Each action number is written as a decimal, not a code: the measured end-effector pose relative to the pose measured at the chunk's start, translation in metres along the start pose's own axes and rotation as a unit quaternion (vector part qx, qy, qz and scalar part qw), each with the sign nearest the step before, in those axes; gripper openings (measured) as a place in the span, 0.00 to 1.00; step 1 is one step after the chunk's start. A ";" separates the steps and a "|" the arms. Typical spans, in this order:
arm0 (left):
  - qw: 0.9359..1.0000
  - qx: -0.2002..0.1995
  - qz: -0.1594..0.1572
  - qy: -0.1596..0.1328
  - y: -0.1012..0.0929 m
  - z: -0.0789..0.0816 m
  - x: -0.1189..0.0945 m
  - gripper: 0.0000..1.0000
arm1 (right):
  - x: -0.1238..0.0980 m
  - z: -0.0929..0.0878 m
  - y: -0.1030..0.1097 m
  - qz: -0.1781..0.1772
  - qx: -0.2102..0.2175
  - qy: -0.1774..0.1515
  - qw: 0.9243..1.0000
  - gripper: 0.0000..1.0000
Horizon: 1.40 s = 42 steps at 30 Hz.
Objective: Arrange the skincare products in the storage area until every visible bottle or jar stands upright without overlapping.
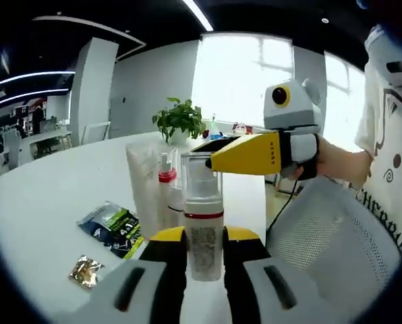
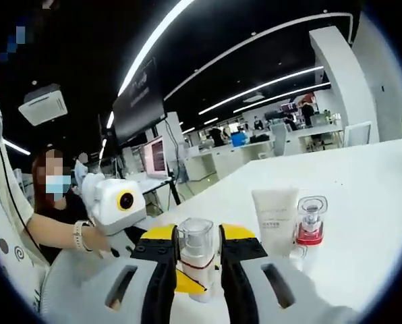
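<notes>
A foam pump bottle (image 1: 204, 253) with a clear cap and a red band stands upright on the white table (image 1: 59, 196). My left gripper (image 1: 204, 236) is shut on its body. My right gripper (image 1: 209, 156) comes in from the right, its yellow jaws closed on the clear cap (image 1: 199, 175). In the right gripper view that cap (image 2: 195, 244) sits tight between my right gripper's (image 2: 197, 233) jaws, with the left gripper (image 2: 187, 278) lower down on the bottle. A white tube (image 1: 144, 192) (image 2: 275, 219) and a small red-collared bottle (image 1: 166, 196) (image 2: 310, 221) stand upright just behind.
Green sachets (image 1: 113, 228) and a gold packet (image 1: 86, 271) lie on the table to the left. A potted plant (image 1: 179, 121) stands at the far edge. A grey mesh chair (image 1: 329, 233) is on the right. A person's hand (image 2: 86, 236) holds the left gripper.
</notes>
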<state>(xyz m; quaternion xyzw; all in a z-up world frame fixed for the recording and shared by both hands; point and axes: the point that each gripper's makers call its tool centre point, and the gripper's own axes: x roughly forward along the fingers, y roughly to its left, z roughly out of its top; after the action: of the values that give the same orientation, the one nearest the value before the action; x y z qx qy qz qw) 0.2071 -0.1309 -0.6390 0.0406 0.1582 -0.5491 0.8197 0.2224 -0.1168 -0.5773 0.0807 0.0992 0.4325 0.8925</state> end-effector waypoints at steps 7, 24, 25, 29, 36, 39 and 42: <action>1.000 0.024 -0.016 0.003 0.002 -0.012 0.002 0.15 | 0.010 -0.012 0.005 0.016 0.002 0.018 1.000 0.22; 0.996 0.055 0.001 0.068 0.017 -0.057 0.020 0.15 | 0.024 -0.059 -0.005 -0.006 -0.077 0.111 0.991 0.20; 0.996 0.057 0.003 0.069 0.018 -0.057 0.020 0.15 | 0.024 -0.060 -0.005 -0.007 -0.078 0.112 0.991 0.21; 0.995 0.062 0.009 0.077 0.020 -0.065 0.023 0.15 | 0.024 -0.067 -0.006 -0.008 -0.082 0.130 0.988 0.21; 0.995 0.072 0.010 0.074 0.019 -0.068 0.025 0.16 | 0.023 -0.072 -0.006 -0.008 -0.081 0.142 0.986 0.21; 0.995 0.067 0.011 0.070 0.021 -0.068 0.025 0.17 | 0.022 -0.072 -0.007 -0.011 -0.078 0.141 0.987 0.22; 0.995 0.071 0.015 0.069 0.023 -0.067 0.024 0.19 | 0.023 -0.071 -0.009 -0.012 -0.072 0.140 0.987 0.22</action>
<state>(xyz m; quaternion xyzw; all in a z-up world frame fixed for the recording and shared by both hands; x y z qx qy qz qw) 0.2223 -0.1271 -0.7126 0.1383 0.1742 -0.5423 0.8102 0.2251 -0.0999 -0.6509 -0.0462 0.1929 0.4345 0.8785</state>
